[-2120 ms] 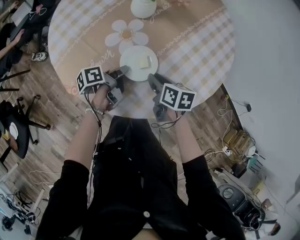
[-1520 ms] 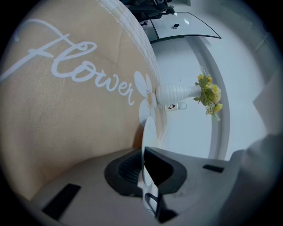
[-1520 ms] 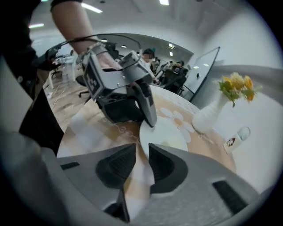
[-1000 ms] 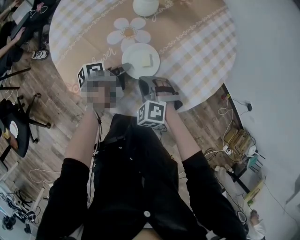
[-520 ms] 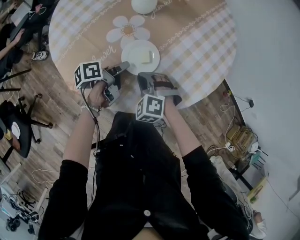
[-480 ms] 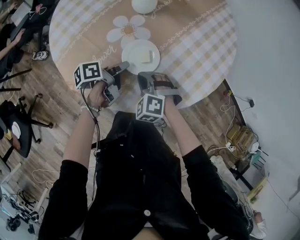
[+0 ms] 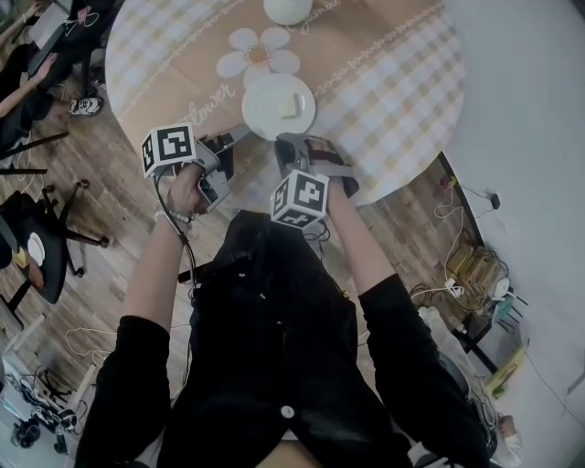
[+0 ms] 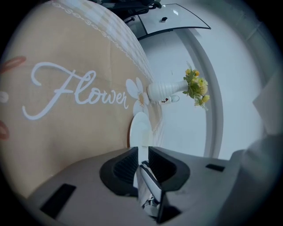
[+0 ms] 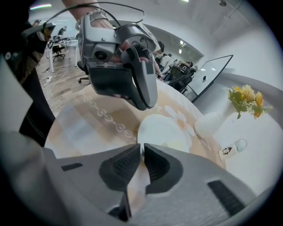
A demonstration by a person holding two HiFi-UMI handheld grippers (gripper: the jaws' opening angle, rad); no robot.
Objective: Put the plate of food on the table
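Note:
A white plate with a pale yellow piece of food rests on the round checked tablecloth, next to a printed daisy. Both grippers hover at the table's near edge, just short of the plate, and touch nothing. My left gripper points at the plate's near left rim, its jaws together and empty. My right gripper sits beside it, jaws nearly touching with nothing between them. The plate lies ahead of the left gripper. The right gripper also faces the plate.
A white vase with yellow flowers stands beyond the plate, with a small tag near it. The left gripper's grey housing fills the top of the right gripper view. Office chairs and cables lie on the wooden floor.
Early on, the right gripper rolled over and swung left toward the plate. In the last half second both grippers barely shifted. The plate stayed on the table.

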